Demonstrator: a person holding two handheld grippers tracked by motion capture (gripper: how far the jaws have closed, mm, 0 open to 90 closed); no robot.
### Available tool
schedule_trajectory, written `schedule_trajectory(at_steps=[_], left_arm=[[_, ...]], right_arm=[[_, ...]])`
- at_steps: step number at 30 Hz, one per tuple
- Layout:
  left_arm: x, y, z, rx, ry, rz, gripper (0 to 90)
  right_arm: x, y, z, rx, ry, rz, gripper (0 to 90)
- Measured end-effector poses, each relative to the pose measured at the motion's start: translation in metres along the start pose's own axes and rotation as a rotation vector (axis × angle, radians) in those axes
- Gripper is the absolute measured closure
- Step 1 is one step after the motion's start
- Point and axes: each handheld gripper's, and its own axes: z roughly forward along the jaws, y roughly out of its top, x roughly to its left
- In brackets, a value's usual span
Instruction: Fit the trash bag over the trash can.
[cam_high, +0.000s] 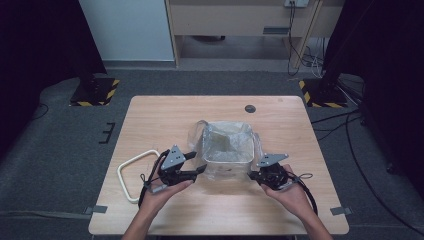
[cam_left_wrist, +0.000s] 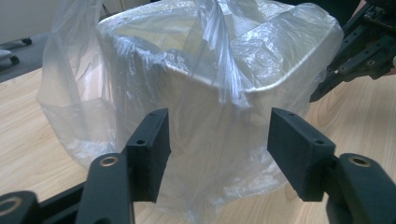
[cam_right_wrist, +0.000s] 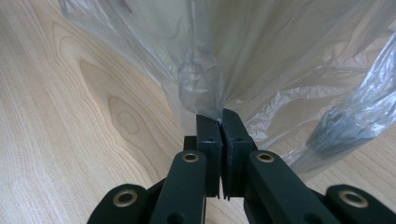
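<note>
Wooden table (cam_high: 165, 115) carries a white bin (cam_high: 227, 150) lined with clear plastic bag (cam_left_wrist: 84, 121); right gripper (cam_right_wrist: 221, 122) pinches bag film, left gripper (cam_left_wrist: 217, 140) spread before it, nothing between.

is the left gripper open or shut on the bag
Open. In the left gripper view the left gripper has its jaws standing apart, the plastic bag beyond them, unpinched.

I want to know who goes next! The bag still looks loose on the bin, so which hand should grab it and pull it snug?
Probably the left. The left gripper is open and aimed at the loose plastic bag over the bin. The right gripper is already shut on the bag's edge, holding it.
</note>
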Motion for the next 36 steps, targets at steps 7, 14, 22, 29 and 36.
schedule_trajectory(at_steps=[7,14,22,29,36], left_arm=[[-0.001,0.002,-0.002,0.002,0.001,0.034,61.7],[-0.001,0.002,-0.002,0.027,-0.008,0.048,81.3],[0.006,-0.016,-0.001,0.079,0.049,-0.047,90.0],[0.01,-0.037,0.015,0.196,0.101,-0.069,90.0],[0.009,-0.046,0.035,0.289,0.119,-0.028,90.0]], right_arm=[[0.0,0.0,0.0,-0.001,0.007,0.002,89.1],[0.0,0.0,0.0,0.001,0.004,-0.002,89.5],[-0.002,-0.001,0.0,0.001,0.007,-0.003,90.0],[-0.002,-0.002,0.002,0.003,0.007,-0.003,90.0],[-0.004,-0.002,0.006,0.006,0.01,-0.004,90.0]])
